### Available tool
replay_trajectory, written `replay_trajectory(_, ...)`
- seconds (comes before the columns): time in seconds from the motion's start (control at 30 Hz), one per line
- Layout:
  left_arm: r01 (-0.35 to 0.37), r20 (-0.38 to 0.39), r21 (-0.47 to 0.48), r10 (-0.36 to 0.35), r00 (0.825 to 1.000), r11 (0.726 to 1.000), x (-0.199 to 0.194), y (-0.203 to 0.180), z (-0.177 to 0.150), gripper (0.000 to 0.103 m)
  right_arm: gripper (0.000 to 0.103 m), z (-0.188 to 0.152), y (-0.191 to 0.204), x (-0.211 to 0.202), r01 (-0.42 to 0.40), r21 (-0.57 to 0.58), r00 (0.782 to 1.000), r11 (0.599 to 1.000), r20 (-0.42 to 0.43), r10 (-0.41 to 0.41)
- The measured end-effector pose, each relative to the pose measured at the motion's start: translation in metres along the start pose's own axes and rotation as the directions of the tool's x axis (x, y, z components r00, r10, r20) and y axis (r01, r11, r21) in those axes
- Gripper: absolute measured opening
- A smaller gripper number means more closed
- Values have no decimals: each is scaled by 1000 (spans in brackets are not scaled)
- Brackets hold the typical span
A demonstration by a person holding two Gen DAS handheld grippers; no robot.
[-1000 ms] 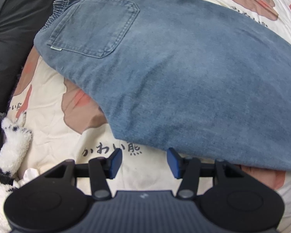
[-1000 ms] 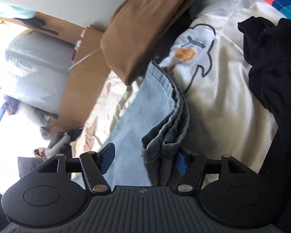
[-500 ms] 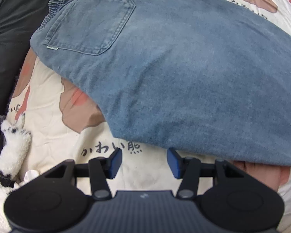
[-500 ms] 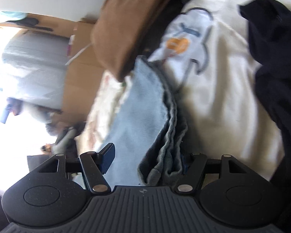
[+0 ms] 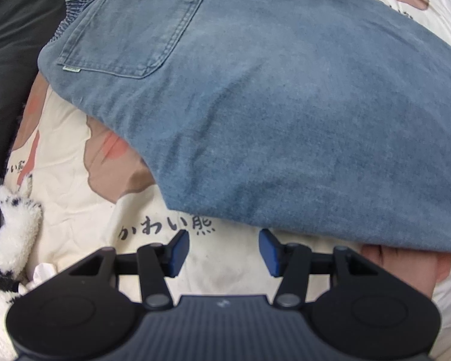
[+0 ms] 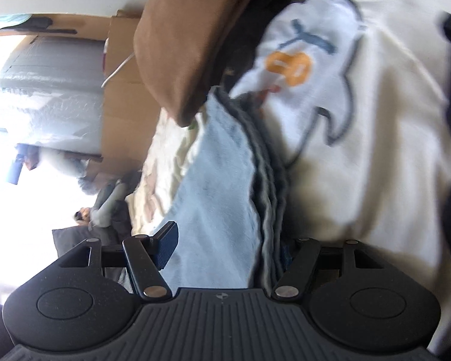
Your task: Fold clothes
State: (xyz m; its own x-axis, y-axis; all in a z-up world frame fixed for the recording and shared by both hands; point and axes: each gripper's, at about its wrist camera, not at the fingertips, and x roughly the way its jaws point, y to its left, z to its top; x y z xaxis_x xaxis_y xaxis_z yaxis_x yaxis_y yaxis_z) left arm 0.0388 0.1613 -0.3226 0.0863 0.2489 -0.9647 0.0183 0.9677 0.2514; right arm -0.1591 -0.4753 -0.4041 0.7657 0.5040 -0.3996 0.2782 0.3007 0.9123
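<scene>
Denim jeans (image 5: 285,105) on bedding, left tool (image 5: 224,251) open-jawed

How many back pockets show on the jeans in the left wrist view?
1. The back pocket sits at upper left on the jeans, beside the elastic waistband. A second may be hidden by the fold.

Left wrist view evenly lit and sharp; right wrist view motion-blurred, blown out at left, perhaps by daylight.
</scene>
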Motion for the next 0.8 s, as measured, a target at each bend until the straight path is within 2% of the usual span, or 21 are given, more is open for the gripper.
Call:
replay_trajectory(0.1,0,-1,-6,0,1000,1000,0,0,0,55,68,9,11,0,-47,-32,999,998,-4,47)
replay_trajectory(0.27,5,0,-18,-5,1000,1000,1,0,-1,55,67,17,15,19,36,-82,996,996,-79,-43)
replay_trajectory(0.43,21,8,-28,-21,1000,999,0,-2,-3,55,64,20,13,34,53,-103,985,993,-160,-69)
replay_trajectory(0.47,24,12,-37,-24,1000,999,-1,-2,-3,55,56,20,13,34,58,-109,982,992,-174,-76)
replay_trajectory(0.57,32,33,-66,-30,999,997,-6,0,-3,55,10,16,14,36,124,-163,969,979,-193,-155)
replay_trajectory(0.63,36,55,-84,-32,998,996,-10,1,-3,55,9,15,17,33,118,-167,970,979,-191,-150)
replay_trajectory(0.8,60,110,-92,-50,993,994,-20,-1,-2,55,8,14,38,34,157,-226,962,961,-185,-200)
